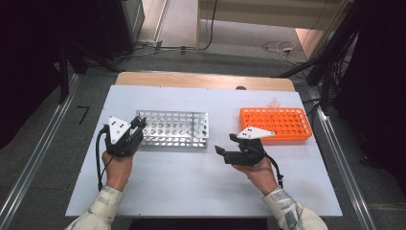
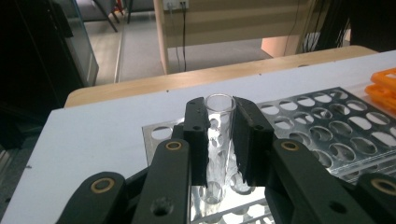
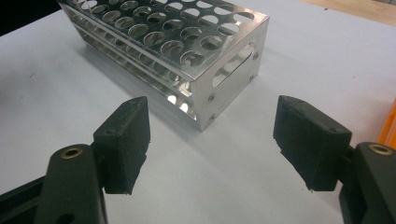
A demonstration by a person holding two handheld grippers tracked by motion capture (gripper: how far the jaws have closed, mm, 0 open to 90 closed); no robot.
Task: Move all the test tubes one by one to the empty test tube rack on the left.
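A clear glass test tube [image 2: 218,135] stands upright between the pads of my left gripper [image 2: 219,140], which is shut on it. Its lower end sits in a hole at the near left corner of the shiny metal rack [image 2: 336,140]. In the high view the left gripper [image 1: 135,128] is at the left end of the metal rack [image 1: 174,128]. My right gripper [image 3: 212,144] is open with nothing between its jaws, facing the short end of the metal rack [image 3: 187,51]. In the high view the right gripper [image 1: 225,146] hovers between both racks, pointing left.
An orange plastic rack [image 1: 275,123] stands at the right of the white table top [image 1: 201,177], behind the right hand; its edge [image 2: 385,84] shows in the left gripper view. A wooden strip [image 1: 206,80] runs along the far edge. Dark stands and cables lie beyond the table.
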